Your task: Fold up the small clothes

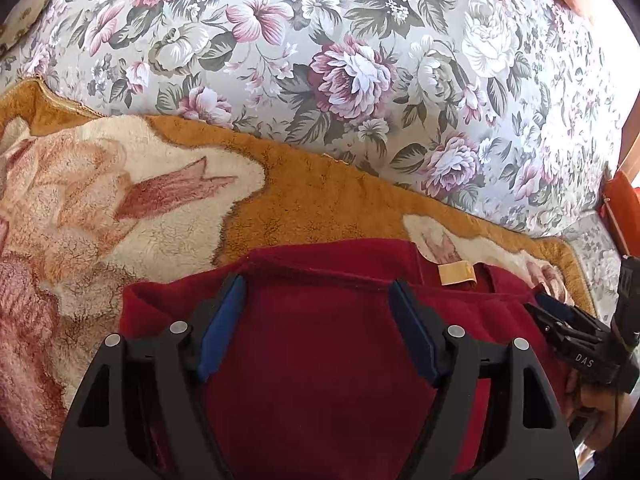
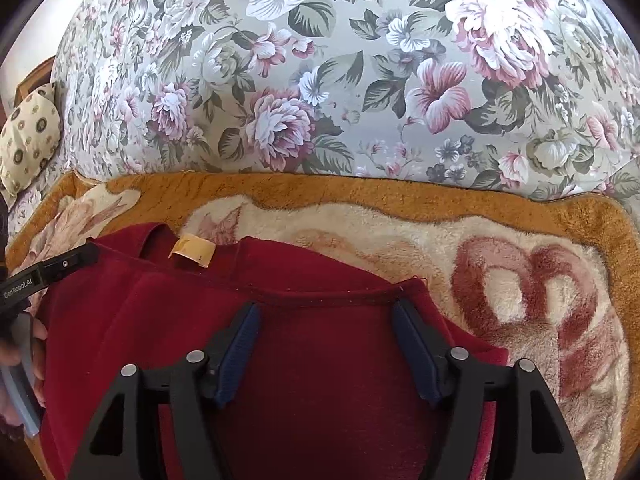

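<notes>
- A dark red top [image 1: 320, 360] lies flat on a fluffy orange and cream blanket [image 1: 120, 208].
- The blanket is spread on a bed with a flowery sheet [image 1: 360, 60] that runs off to the far side.
- The top has a tan label [image 1: 456, 273] at its far edge, inside the neck.
- The left gripper [image 1: 316, 292] is over the left part of the top. Its jaws stand wide apart and pinch nothing. Only red cloth shows between its blue pads [image 1: 220, 328].
- The right gripper [image 2: 326, 320] is over the right part of the top, near the far hem. Its jaws stand wide apart too, and they hold nothing.
- In the left view the right gripper shows at the right edge, just beside the top, with a hand [image 1: 592, 408] under it.
- In the right view the left gripper shows at the left edge, with a hand [image 2: 32, 360] on it.
- A spotted pillow [image 2: 28, 140] sits at the far left of the bed.
</notes>
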Demonstrator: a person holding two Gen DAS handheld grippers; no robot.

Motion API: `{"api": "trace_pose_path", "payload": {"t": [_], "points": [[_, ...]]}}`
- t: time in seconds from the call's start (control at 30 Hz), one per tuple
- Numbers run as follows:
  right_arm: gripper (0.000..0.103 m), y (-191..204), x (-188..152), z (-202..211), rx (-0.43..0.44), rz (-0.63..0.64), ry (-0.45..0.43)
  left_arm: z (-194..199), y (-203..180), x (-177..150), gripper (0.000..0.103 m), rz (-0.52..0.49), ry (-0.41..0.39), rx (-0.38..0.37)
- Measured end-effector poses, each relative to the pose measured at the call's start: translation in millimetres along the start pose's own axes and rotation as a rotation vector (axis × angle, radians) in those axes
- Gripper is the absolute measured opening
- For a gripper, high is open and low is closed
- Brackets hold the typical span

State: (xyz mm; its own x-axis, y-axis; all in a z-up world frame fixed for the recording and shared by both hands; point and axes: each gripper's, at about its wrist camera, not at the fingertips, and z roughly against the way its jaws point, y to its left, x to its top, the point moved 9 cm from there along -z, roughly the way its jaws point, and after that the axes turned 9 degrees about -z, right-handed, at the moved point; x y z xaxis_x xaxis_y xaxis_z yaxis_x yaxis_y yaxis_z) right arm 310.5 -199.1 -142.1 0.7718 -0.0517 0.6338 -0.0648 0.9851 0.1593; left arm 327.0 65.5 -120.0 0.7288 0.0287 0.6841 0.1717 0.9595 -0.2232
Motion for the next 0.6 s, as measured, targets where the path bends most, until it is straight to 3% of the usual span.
{"api": "trace_pose_path", "payload": {"t": [0.1, 0.13, 0.17, 0.2, 0.27, 0.33, 0.37, 0.43, 0.6], "points": [[0.068, 1, 1, -1, -0.016, 0.011, 0.023, 0, -5, 1, 0.079, -0.037, 0.056, 0.016], [0.066, 4, 2, 0, -0.062, 0.050, 0.063, 3, -9, 3, 0.079, -0.076, 0.110, 0.021], [0.055, 5, 4, 4, -0.122, 0.073, 0.094, 8, -10, 4, 0.079, -0.082, 0.136, 0.022], [0.051, 7, 7, 13, -0.184, 0.067, 0.099, 30, -11, 10, 0.079, -0.047, 0.123, -0.009], [0.051, 25, 13, 55, -0.114, 0.002, 0.011, 71, -12, 17, 0.079, -0.018, 0.049, -0.062], [0.055, 49, 4, 100, 0.023, -0.032, -0.080, 122, -5, 10, 0.079, -0.024, -0.019, -0.045], [0.061, 59, -10, 117, 0.067, -0.030, -0.100, 138, 1, 0, 0.079, -0.022, -0.027, -0.025], [0.062, 75, -48, 142, 0.109, -0.012, -0.115, 164, 11, -30, 0.079, 0.001, -0.027, -0.014], [0.062, 94, -138, 168, 0.058, 0.086, -0.149, 199, 14, -129, 0.079, 0.092, -0.003, -0.065]]}}
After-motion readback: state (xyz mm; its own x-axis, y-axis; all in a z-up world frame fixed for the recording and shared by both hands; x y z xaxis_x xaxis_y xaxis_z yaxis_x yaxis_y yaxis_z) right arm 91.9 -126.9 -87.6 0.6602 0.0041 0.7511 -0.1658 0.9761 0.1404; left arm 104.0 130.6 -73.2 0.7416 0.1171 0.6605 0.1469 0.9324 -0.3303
